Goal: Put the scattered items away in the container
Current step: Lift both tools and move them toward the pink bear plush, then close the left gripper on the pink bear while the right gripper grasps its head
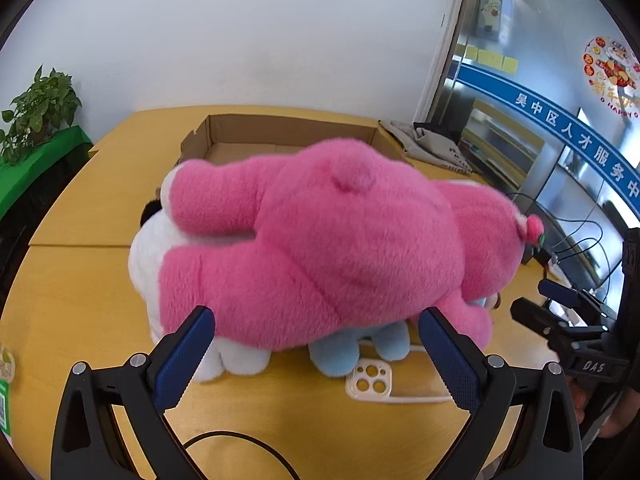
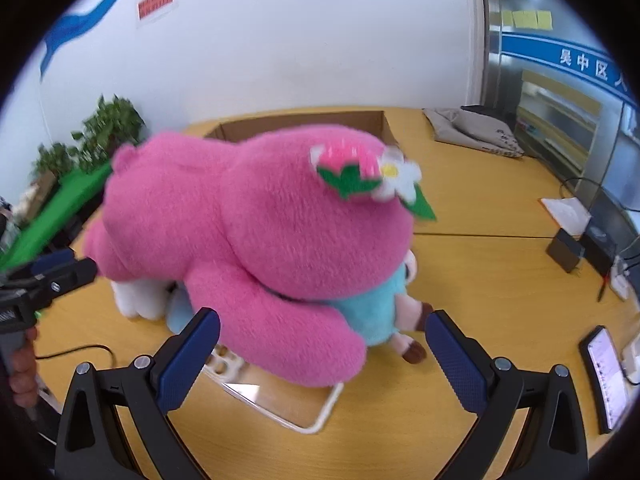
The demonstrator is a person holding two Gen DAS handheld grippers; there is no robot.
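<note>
A big pink plush bear [image 1: 332, 240] lies on top of a white plush [image 1: 148, 256] and a light blue plush [image 1: 348, 352] on the yellow table. It also shows in the right wrist view [image 2: 248, 240], with a strawberry and flower on its ear. An open cardboard box [image 1: 288, 132] stands behind the pile. A clear phone case [image 1: 384, 384] lies in front, also in the right wrist view [image 2: 280, 400]. My left gripper [image 1: 316, 356] is open, its fingers on either side of the bear's near end. My right gripper [image 2: 324, 356] is open around the bear's leg.
A grey cloth bag [image 1: 432, 144] lies at the back right of the table. A phone [image 2: 604, 376], a small black box [image 2: 566, 250] and cables [image 1: 576, 240] lie at the right. A potted plant [image 1: 36, 112] stands on a green stand at the left.
</note>
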